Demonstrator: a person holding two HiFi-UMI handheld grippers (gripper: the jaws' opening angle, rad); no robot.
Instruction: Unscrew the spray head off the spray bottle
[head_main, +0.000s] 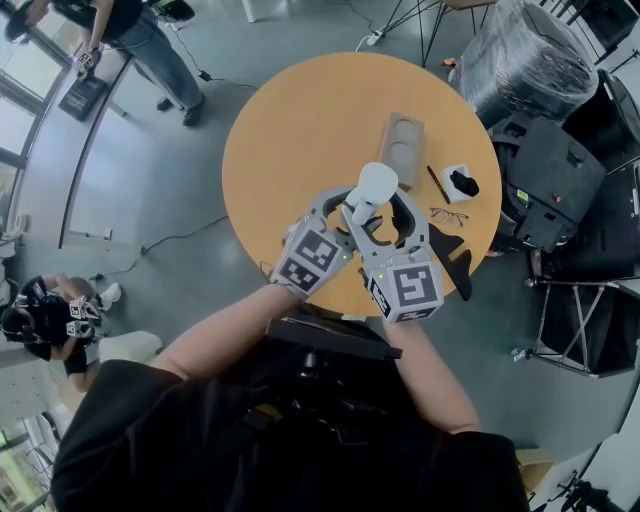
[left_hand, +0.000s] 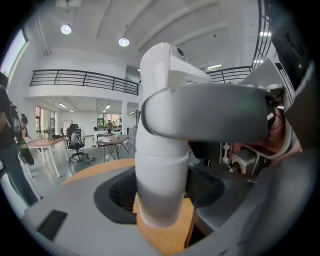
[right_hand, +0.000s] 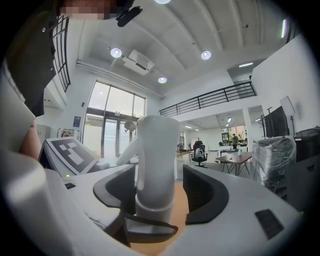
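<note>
A white spray bottle (head_main: 370, 190) hangs above the round wooden table (head_main: 290, 130), between both grippers. My left gripper (head_main: 352, 222) is shut on the collar under the spray head (left_hand: 165, 85); in the left gripper view the white collar (left_hand: 160, 190) fills the space between the black pads (left_hand: 115, 195). My right gripper (head_main: 378, 208) sits higher, around the spray head (right_hand: 156, 150). One of its pads (right_hand: 117, 192) meets the head, and a thin gap shows at the other pad (right_hand: 202, 195). The bottle's body is hidden under the jaws.
On the table lie a brown tray (head_main: 403, 148), a pen (head_main: 437, 183), a white box with a black item (head_main: 460, 183), glasses (head_main: 450, 215) and a black object (head_main: 455, 262). Black equipment (head_main: 560, 170) stands to the right. People (head_main: 150, 45) are on the floor at the left.
</note>
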